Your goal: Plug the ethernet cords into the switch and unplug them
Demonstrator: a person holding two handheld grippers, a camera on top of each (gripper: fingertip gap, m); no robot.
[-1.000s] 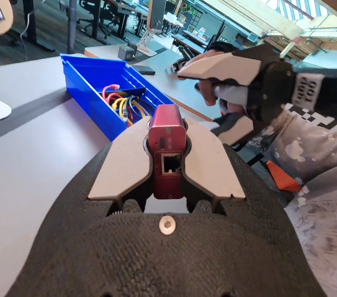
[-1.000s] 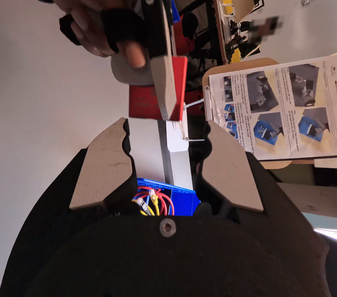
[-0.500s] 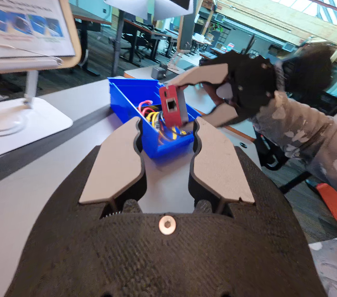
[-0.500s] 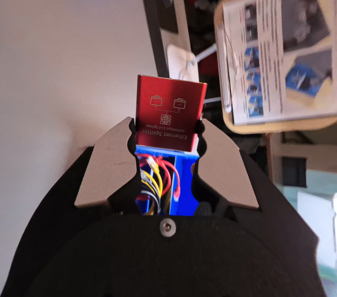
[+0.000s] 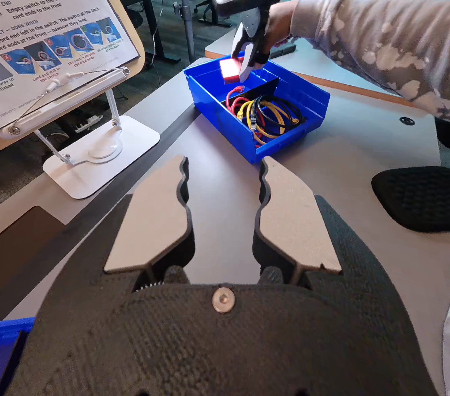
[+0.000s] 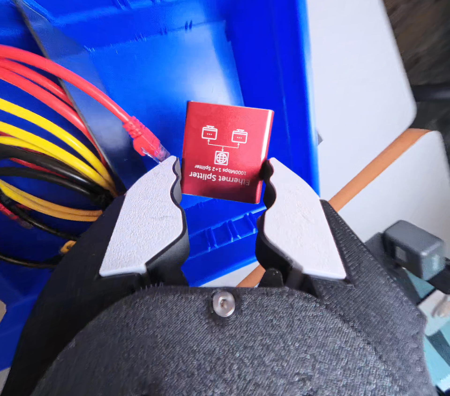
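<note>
My right gripper (image 6: 222,162) is shut on the small red switch (image 6: 225,151) and holds it above the back compartment of the blue bin (image 6: 170,31). In the left wrist view the right gripper (image 5: 241,67) hangs over the bin's far end (image 5: 207,89) with the switch (image 5: 230,70) in it. Red, yellow and black ethernet cords (image 5: 265,114) lie coiled in the front compartment, behind a black divider (image 5: 263,87). A red plug (image 6: 146,140) pokes over the divider. My left gripper (image 5: 222,165) is open and empty, low over the grey table, short of the bin.
A white stand (image 5: 97,153) holding a clipboard with an instruction sheet (image 5: 48,31) stands at the left. A black mesh chair part (image 5: 414,196) is at the right edge. A person's patterned sleeve (image 5: 377,43) reaches in from the right. Another blue bin corner (image 5: 12,340) shows bottom left.
The switch passed from my left gripper to my right. The left gripper opened and pulled back. The right gripper carried the switch over the bin's back compartment.
</note>
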